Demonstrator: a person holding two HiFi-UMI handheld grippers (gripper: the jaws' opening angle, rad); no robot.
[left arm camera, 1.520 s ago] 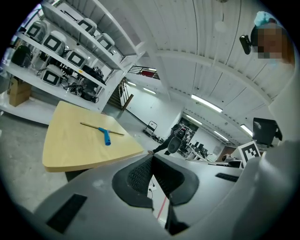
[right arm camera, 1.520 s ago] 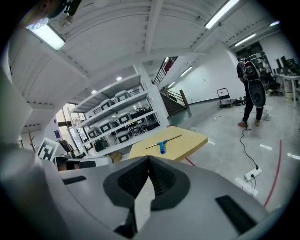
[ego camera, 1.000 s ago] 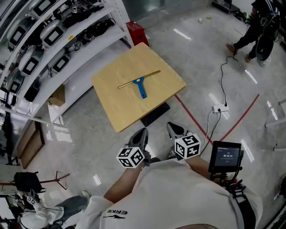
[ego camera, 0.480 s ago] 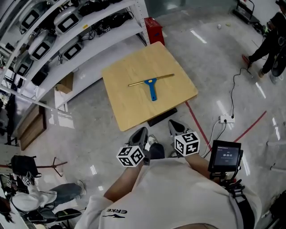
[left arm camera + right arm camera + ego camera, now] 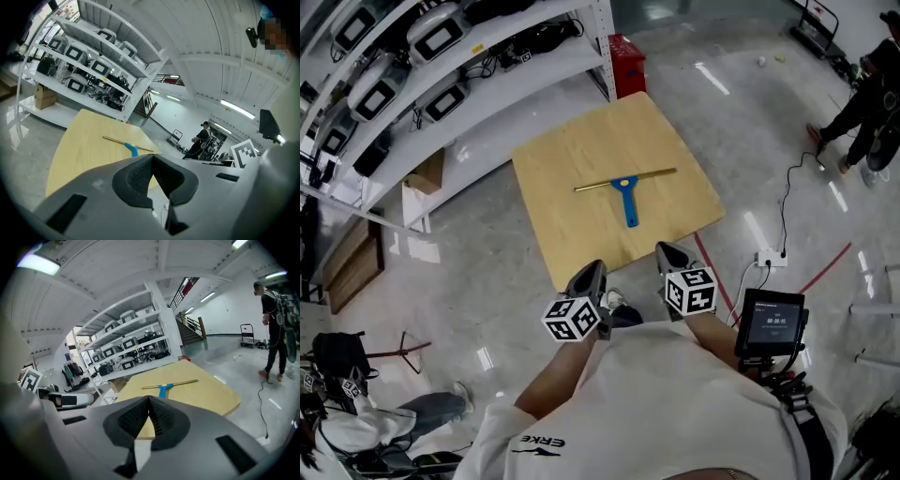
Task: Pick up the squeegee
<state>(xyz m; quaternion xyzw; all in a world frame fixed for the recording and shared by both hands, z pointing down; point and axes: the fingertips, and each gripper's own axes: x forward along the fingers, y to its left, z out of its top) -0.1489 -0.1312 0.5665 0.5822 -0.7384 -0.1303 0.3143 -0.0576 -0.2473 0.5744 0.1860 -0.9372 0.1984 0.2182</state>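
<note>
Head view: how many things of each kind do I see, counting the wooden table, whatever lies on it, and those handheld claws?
table: 1
squeegee: 1
grippers: 2, the left gripper and the right gripper
Total: 4

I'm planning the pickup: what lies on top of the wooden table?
Only the squeegee, lying flat near the middle of the table, blue handle toward the near edge. Anything beneath the tabletop is hidden.
</note>
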